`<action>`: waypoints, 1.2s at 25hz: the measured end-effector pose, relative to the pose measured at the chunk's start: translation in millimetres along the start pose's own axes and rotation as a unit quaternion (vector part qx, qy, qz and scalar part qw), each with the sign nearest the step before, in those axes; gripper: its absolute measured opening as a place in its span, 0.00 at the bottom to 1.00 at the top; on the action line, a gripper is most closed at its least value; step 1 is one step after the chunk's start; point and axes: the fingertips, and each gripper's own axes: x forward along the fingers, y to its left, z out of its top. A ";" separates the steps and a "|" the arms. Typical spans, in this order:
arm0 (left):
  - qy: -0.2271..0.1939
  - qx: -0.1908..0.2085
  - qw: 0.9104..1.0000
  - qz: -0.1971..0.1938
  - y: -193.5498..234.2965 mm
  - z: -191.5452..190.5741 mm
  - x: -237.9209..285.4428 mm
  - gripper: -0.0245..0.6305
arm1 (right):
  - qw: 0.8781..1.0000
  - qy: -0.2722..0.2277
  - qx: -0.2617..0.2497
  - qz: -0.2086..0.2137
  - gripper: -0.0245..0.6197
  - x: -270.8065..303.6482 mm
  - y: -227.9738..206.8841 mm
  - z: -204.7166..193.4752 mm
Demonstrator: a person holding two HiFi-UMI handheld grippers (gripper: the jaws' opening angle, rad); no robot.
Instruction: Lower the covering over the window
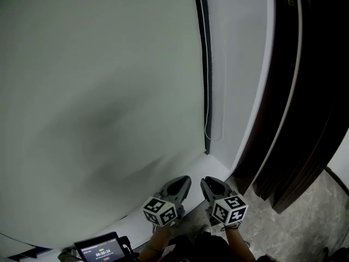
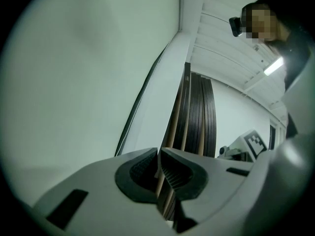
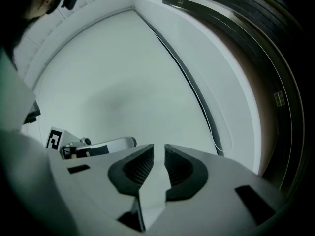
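A pale grey-green roller blind (image 1: pixel 98 91) hangs over the window and fills most of the head view. Its lower edge sits just above a white ledge (image 1: pixel 191 168). Along the blind's right side runs a dark gap with a bead chain (image 1: pixel 206 64), and a thin cord loop (image 1: pixel 208 131) hangs at its foot. Below the chain, my left gripper (image 1: pixel 185 180) and right gripper (image 1: pixel 204 182) stand side by side, both shut and holding nothing. The left gripper (image 2: pixel 158 152) points up past the blind's edge; the right gripper (image 3: pixel 159 149) faces the blind (image 3: pixel 118 82).
Dark pleated curtains (image 1: pixel 305 91) hang at the right beside the white frame (image 1: pixel 240 64). Grey stone floor (image 1: pixel 305 228) shows at lower right. A small device with a lit screen (image 1: pixel 101 251) sits at the bottom left. A person's head camera (image 2: pixel 236 26) shows above.
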 end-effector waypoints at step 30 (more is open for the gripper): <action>0.025 -0.025 0.992 -0.118 -53.0 -25.3 -221.3 0.06 | 0.994 -0.029 0.030 -0.101 0.14 -83.5 203.7 -98.6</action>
